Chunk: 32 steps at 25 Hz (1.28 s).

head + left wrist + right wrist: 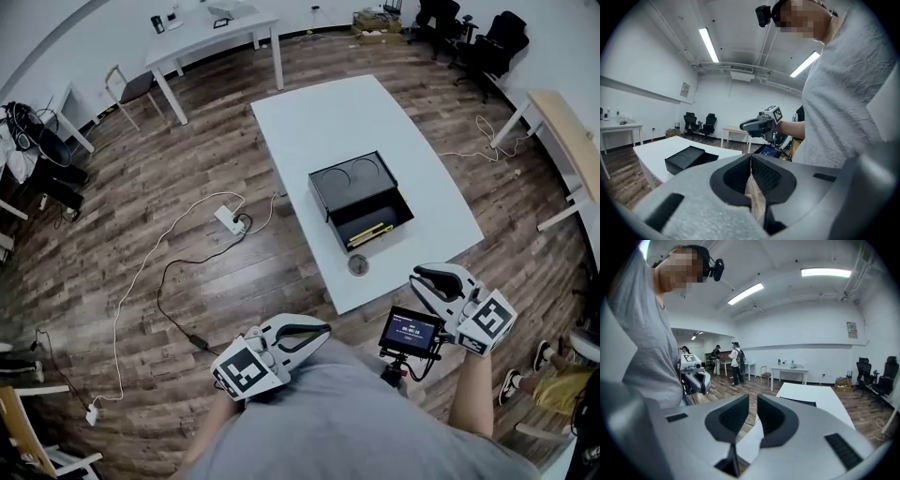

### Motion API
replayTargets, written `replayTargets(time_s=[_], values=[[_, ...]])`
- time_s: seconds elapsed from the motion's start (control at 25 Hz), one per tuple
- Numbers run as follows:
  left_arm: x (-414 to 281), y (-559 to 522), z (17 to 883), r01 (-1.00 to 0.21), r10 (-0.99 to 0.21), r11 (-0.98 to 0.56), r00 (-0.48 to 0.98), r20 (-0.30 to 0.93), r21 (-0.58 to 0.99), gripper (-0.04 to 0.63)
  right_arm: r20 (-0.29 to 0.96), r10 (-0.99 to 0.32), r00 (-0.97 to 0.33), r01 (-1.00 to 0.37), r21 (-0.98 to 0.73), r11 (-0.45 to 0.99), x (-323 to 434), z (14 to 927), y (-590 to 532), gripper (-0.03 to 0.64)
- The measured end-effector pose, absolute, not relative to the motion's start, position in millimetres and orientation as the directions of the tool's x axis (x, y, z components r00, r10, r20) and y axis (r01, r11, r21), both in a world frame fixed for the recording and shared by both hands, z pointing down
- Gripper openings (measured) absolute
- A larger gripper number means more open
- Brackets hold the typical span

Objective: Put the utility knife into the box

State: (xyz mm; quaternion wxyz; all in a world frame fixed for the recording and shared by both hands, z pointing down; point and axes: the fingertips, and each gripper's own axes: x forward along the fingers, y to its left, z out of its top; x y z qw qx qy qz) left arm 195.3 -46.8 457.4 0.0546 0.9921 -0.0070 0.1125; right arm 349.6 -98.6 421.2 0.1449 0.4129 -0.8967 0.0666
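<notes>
On the white table [328, 112] stands a black box [354, 183] with its drawer pulled out toward me. A yellow and black utility knife [371, 233] lies inside the drawer. My left gripper [323, 328] is held low by my body, well short of the table, with its jaws shut and nothing in them [751, 158]. My right gripper [419, 276] hovers off the table's near right corner; its jaws stand a narrow gap apart and hold nothing [753, 401]. The box [686, 158] also shows at the left of the left gripper view.
A small round object [357, 265] sits near the table's front edge. A power strip [231, 220] with cables lies on the wood floor to the left. Another white table [211, 33] and office chairs [487, 42] stand far off. Two people [737, 362] stand in the background.
</notes>
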Motion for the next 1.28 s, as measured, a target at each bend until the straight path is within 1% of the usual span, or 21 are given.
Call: replayTargets(time_s=[0.2, 0.4, 0.56, 0.68, 0.76, 0.84, 0.96, 1.04, 1.28], values=[[192, -47, 455, -0.024, -0.001, -0.994, 0.976, 0.220, 0.104, 0.017, 0.280, -0.731, -0.622, -0.778, -0.118, 0.617, 329, 398, -96, 0.069], [188, -46, 453, -0.022, 0.001, -0.994, 0.978, 0.210, 0.108, 0.017, 0.217, -0.714, -0.665, -0.746, -0.199, 0.635, 308, 377, -93, 0.067], [186, -48, 452, -0.028, -0.006, -0.994, 0.979, 0.204, 0.106, 0.017, 0.160, -0.693, -0.703, -0.711, -0.189, 0.677, 297, 359, -91, 0.067], [184, -49, 448, -0.057, -0.028, -0.989, 0.980, 0.198, 0.139, 0.017, 0.104, -0.683, -0.723, -0.687, -0.211, 0.695, 296, 346, -87, 0.067], [182, -50, 449, -0.051, -0.027, -0.992, 0.979, 0.203, 0.115, 0.017, 0.079, -0.679, -0.730, -0.677, -0.225, 0.701, 295, 341, -86, 0.067], [180, -50, 452, -0.048, -0.027, -0.994, 0.979, 0.203, 0.102, 0.017, 0.067, -0.671, -0.738, -0.666, -0.230, 0.710, 294, 338, -85, 0.067], [181, -50, 445, -0.083, -0.049, -0.984, 0.977, 0.207, 0.157, 0.017, 0.059, -0.655, -0.753, -0.650, -0.221, 0.727, 291, 336, -83, 0.067], [182, -51, 445, -0.089, -0.053, -0.982, 0.977, 0.208, 0.167, 0.017, 0.044, -0.647, -0.761, -0.639, -0.216, 0.738, 291, 335, -82, 0.067], [182, -48, 451, -0.064, -0.036, -0.990, 0.976, 0.213, 0.125, 0.017, 0.019, -0.635, -0.772, -0.622, -0.227, 0.749, 293, 338, -81, 0.067]])
